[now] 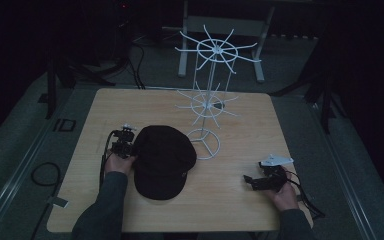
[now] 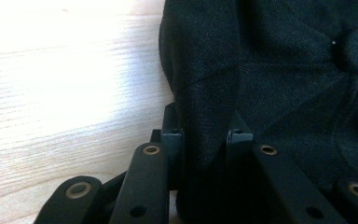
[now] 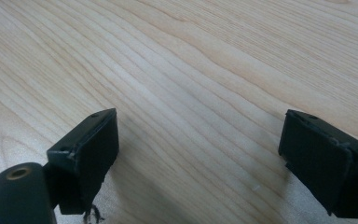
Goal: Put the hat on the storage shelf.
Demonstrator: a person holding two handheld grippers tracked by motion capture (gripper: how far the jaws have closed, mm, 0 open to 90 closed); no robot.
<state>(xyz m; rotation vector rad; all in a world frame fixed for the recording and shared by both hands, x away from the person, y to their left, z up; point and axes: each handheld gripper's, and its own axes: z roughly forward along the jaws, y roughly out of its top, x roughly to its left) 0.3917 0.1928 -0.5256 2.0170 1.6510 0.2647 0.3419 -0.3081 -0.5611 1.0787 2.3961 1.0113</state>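
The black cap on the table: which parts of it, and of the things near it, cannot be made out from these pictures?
- Cap, high view: the dim light swallows its seams and the small pale mark on its right side.
- Cap, left gripper view: cut off by the top and right edges; the left gripper hides the fold that it pinches.
- Right gripper, right gripper view: open over bare table; the bottom edge cuts off its body.
- White wire rack, high view: its hook tips are too thin to count.

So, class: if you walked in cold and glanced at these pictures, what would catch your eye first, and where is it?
Probably the black cap lying on the wooden table, left of centre, with the left gripper pinching a fold of its fabric at the edge. Next, the white wire rack standing just behind it. At the right, the right gripper rests open over bare wood.
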